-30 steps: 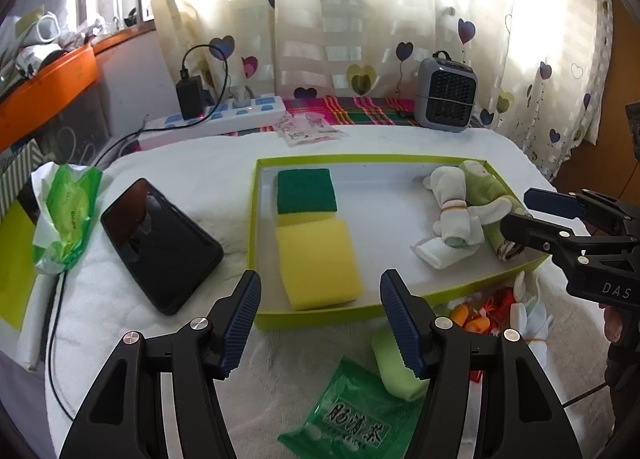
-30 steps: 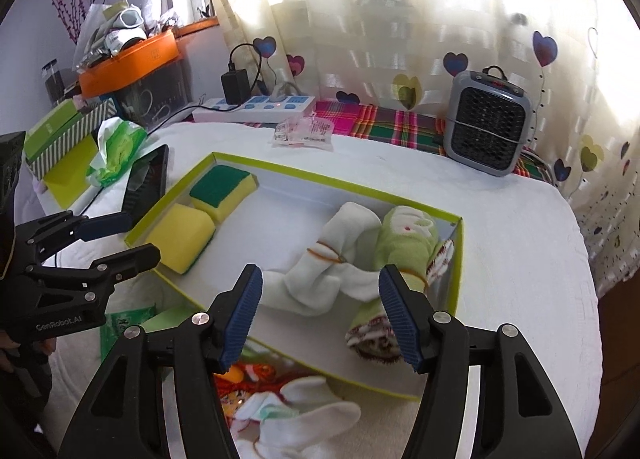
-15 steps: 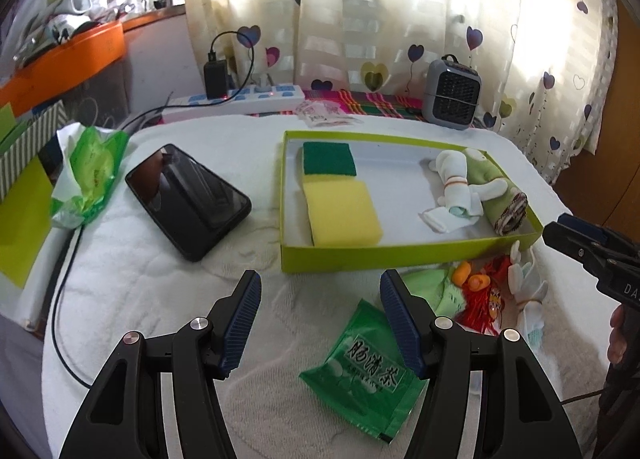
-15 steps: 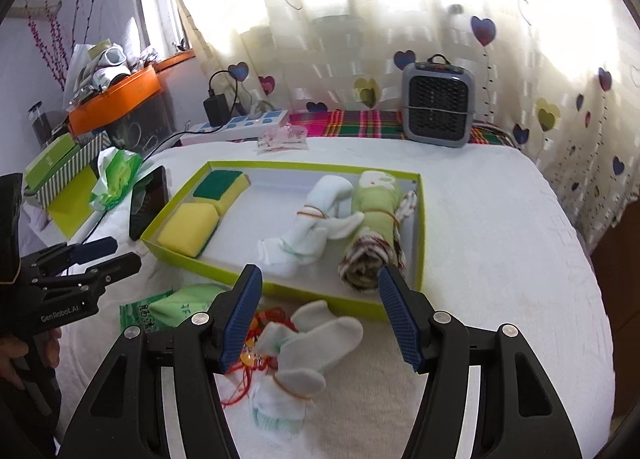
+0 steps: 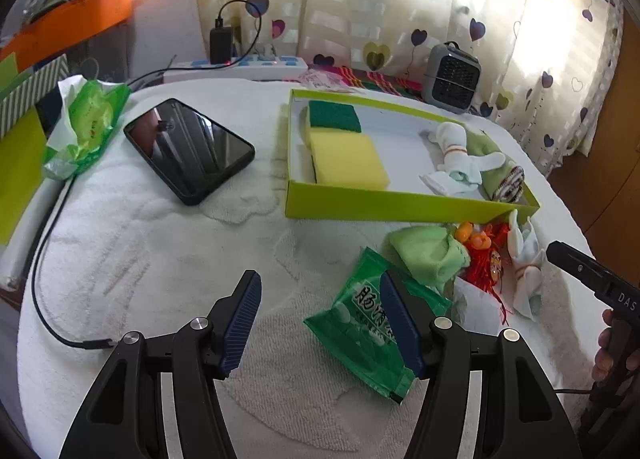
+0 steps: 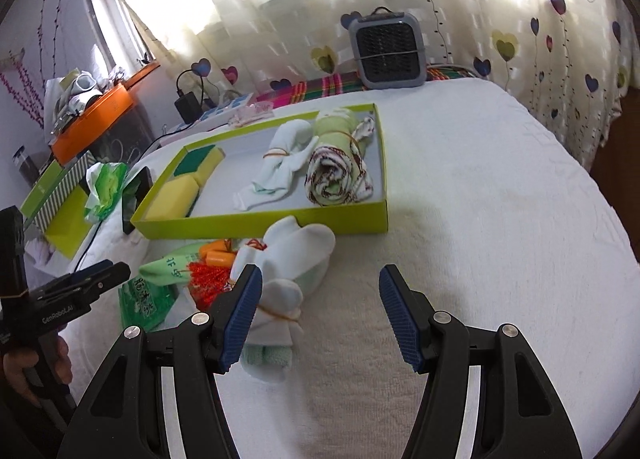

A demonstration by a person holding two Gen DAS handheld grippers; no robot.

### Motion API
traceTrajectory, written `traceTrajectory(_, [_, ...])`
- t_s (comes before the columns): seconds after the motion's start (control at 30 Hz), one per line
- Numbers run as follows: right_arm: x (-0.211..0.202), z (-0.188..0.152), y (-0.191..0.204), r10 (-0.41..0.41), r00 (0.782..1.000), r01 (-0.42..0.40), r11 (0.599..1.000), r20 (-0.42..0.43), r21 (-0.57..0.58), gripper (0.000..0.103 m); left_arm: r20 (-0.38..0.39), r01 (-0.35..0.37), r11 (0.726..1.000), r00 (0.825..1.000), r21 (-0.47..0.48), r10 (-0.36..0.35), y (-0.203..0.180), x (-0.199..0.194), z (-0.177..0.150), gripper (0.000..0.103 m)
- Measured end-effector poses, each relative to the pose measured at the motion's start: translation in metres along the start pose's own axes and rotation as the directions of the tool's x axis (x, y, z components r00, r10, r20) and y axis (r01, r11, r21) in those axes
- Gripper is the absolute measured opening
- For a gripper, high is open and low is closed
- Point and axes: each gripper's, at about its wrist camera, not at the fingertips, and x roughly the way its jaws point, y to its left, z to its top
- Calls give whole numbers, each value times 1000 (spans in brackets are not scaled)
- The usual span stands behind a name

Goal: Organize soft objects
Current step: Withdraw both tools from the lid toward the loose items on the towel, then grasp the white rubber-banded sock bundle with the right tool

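A lime-green tray on the white towel holds a yellow sponge, a green-topped sponge, a white sock bundle and a rolled green cloth. In front of the tray lie a green cloth, a red tassel toy, a white sock bundle and a green packet. My left gripper is open and empty beside the packet. My right gripper is open and empty, its left finger next to the loose socks.
A black phone lies left of the tray, with a green tissue pack and a cable further left. A grey heater and a power strip stand at the back by the curtain.
Both grippers have pulled back from the tray toward the near side of the towel. The loose items in front of the tray have come into view. Both stay open.
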Motion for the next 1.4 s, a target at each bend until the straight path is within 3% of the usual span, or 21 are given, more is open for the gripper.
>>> traceTrajectory(0.17, [5, -5, 5, 51, 999, -50, 998, -6, 29, 62, -24, 15, 1000, 1000, -12, -16, 2, 1, -5, 61])
traceTrajectory(0.93, [30, -10, 24, -1, 998, 2, 1000, -58, 10, 61, -54, 83, 996, 995, -18, -84, 6, 6, -13, 61])
traceTrajectory(1.13, [31, -11, 24, 7, 998, -6, 1000, -57, 11, 43, -55, 86, 996, 995, -15, -87, 5, 6, -13, 61])
traceTrajectory(1.4, [26, -13, 26, -6, 999, 6, 1000, -32, 5, 35, -62, 69, 998, 996, 10, -68, 2, 8, -14, 61])
